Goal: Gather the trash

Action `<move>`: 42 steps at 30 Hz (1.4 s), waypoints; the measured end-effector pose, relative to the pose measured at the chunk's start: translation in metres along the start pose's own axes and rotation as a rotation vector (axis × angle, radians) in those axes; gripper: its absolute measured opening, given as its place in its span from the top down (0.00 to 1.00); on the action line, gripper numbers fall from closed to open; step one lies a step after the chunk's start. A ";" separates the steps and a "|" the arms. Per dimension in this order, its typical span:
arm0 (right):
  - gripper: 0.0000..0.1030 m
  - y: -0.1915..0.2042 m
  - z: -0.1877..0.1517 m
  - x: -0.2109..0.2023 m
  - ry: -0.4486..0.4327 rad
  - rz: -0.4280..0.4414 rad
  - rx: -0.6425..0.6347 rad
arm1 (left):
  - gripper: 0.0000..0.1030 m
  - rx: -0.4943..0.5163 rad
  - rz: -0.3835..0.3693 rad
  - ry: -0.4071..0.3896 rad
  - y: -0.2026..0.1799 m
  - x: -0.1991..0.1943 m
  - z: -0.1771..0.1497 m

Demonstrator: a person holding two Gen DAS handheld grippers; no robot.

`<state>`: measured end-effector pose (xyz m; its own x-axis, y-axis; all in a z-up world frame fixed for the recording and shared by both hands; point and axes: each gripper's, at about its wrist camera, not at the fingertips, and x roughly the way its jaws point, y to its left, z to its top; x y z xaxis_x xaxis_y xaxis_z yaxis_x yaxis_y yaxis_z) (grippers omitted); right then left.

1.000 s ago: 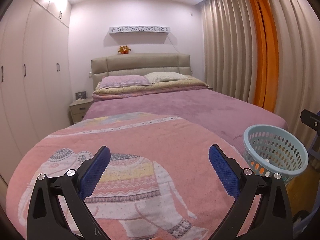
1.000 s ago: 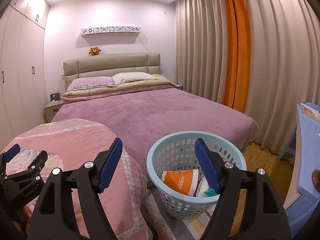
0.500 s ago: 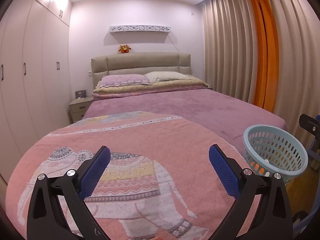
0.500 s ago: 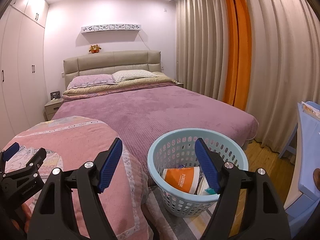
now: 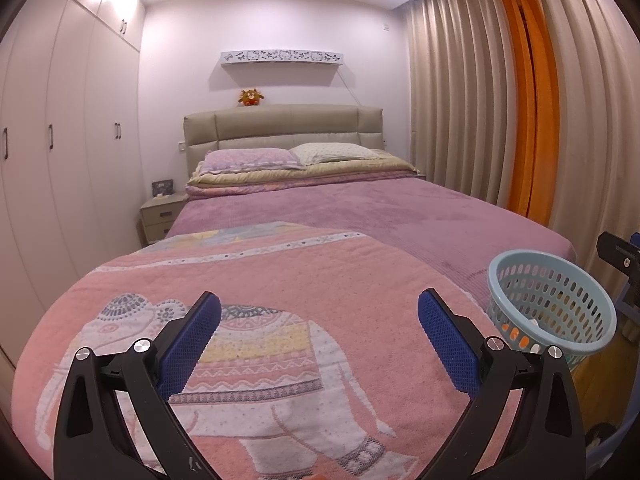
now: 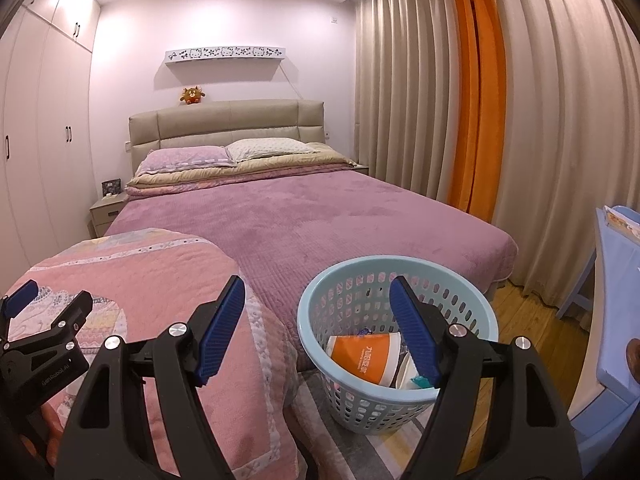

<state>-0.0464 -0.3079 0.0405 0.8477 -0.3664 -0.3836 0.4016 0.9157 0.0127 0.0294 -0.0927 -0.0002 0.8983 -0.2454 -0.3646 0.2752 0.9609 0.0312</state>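
A light blue perforated basket (image 6: pixel 486 320) stands on the floor at the foot of the bed; it also shows at the right of the left wrist view (image 5: pixel 560 300). Inside it lie an orange and white paper cup (image 6: pixel 364 358) and other scraps. My right gripper (image 6: pixel 318 292) is open and empty, held above and just left of the basket. My left gripper (image 5: pixel 320 308) is open and empty above a pink elephant blanket (image 5: pixel 280 292). The left gripper also shows at the left edge of the right wrist view (image 6: pixel 24 300).
A bed with a purple cover (image 6: pixel 320 216) fills the middle. White wardrobes (image 5: pixel 48 140) line the left wall, a nightstand (image 5: pixel 160 216) beside them. Beige and orange curtains (image 6: pixel 472 100) hang at the right. A blue table (image 6: pixel 616 280) stands at the far right on the wooden floor.
Both views have risen and drifted very slightly; the basket sits a touch lower in the left wrist view. Both grippers stay open and empty.
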 end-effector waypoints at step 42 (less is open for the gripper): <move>0.31 0.025 0.018 -0.012 -0.041 0.003 -0.036 | 0.07 0.067 0.106 -0.016 0.009 -0.027 0.038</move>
<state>-0.0402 -0.2834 0.0616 0.8627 -0.3693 -0.3456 0.3869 0.9219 -0.0192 0.0208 -0.0823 0.0450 0.9287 -0.1454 -0.3412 0.2001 0.9710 0.1309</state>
